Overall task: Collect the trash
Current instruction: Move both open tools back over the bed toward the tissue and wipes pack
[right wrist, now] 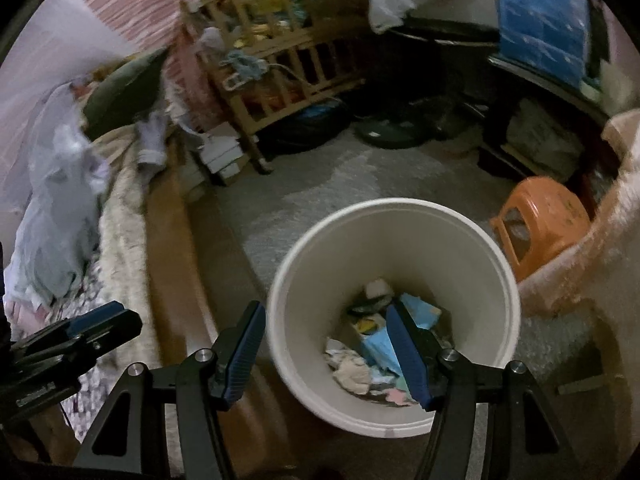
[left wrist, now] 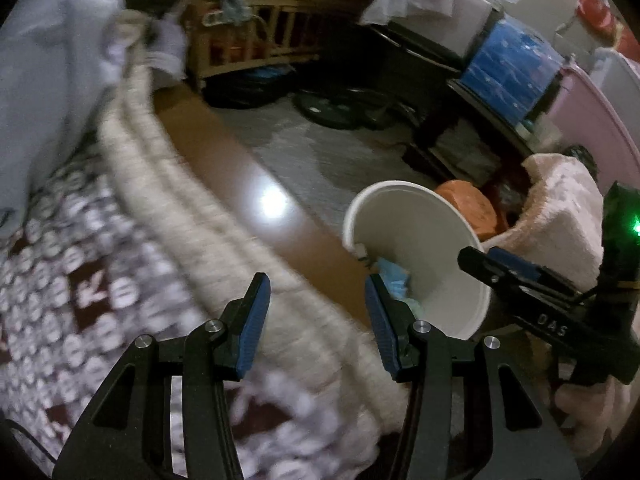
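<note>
Black left gripper (left wrist: 318,320) with blue pads gapes half-wide, empty, above patterned bedding (left wrist: 100,280); right gripper (right wrist: 326,354) likewise parted and empty over the round white plastic bucket (right wrist: 496,280) holding crumpled trash (right wrist: 372,354) on the near floor

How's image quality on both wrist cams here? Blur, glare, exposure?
Left wrist: heavy motion smear on the patterned blanket and bed edge, a blown-out glare spot on the brown bed frame, a green LED flare at the right edge; left tool stays sharp. Right wrist: dim room, milder blur, white bucket readable, trash inside soft; strong fisheye vignette in both.
</note>
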`<state>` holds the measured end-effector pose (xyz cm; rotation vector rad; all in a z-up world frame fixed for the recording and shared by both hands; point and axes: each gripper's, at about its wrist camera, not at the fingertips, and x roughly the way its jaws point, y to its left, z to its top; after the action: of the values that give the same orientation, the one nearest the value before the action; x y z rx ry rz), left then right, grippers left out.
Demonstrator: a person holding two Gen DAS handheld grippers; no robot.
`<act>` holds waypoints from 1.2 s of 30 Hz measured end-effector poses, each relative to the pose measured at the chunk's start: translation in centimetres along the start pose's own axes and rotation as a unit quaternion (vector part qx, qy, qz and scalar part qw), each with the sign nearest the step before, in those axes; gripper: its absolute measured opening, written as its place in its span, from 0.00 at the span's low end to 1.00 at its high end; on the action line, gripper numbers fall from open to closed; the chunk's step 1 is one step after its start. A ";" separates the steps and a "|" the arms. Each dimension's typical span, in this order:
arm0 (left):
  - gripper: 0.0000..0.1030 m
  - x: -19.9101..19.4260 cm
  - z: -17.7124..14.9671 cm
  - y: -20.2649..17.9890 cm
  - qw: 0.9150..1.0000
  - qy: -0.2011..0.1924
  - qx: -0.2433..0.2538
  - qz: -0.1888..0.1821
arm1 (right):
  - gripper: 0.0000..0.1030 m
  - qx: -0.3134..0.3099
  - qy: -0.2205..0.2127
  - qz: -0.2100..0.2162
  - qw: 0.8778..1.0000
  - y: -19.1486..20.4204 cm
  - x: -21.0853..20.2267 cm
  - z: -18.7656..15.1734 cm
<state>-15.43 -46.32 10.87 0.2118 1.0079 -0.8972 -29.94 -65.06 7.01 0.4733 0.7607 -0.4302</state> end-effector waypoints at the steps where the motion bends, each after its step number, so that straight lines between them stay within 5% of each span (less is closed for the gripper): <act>1: 0.46 -0.4 -0.3 0.6 1.000 -0.002 -0.004 0.007 | 0.59 -0.007 0.001 0.005 1.000 0.8 0.0 0.0; 16: 0.46 -7.5 -6.6 14.2 0.987 -0.018 -0.110 0.112 | 0.59 -0.116 0.054 0.097 0.987 15.5 2.2 -2.0; 24: 0.46 -11.9 -10.3 24.0 0.964 -0.032 -0.187 0.184 | 0.60 -0.179 0.097 0.155 0.967 24.7 4.5 -4.9; 36: 0.46 -16.3 -14.5 32.9 0.933 -0.033 -0.244 0.261 | 0.60 -0.265 0.122 0.201 0.935 36.0 6.9 -9.0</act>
<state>-4.18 -8.55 8.33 0.0201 1.0139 -0.1550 -11.38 -32.21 5.21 0.1632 0.9544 0.2258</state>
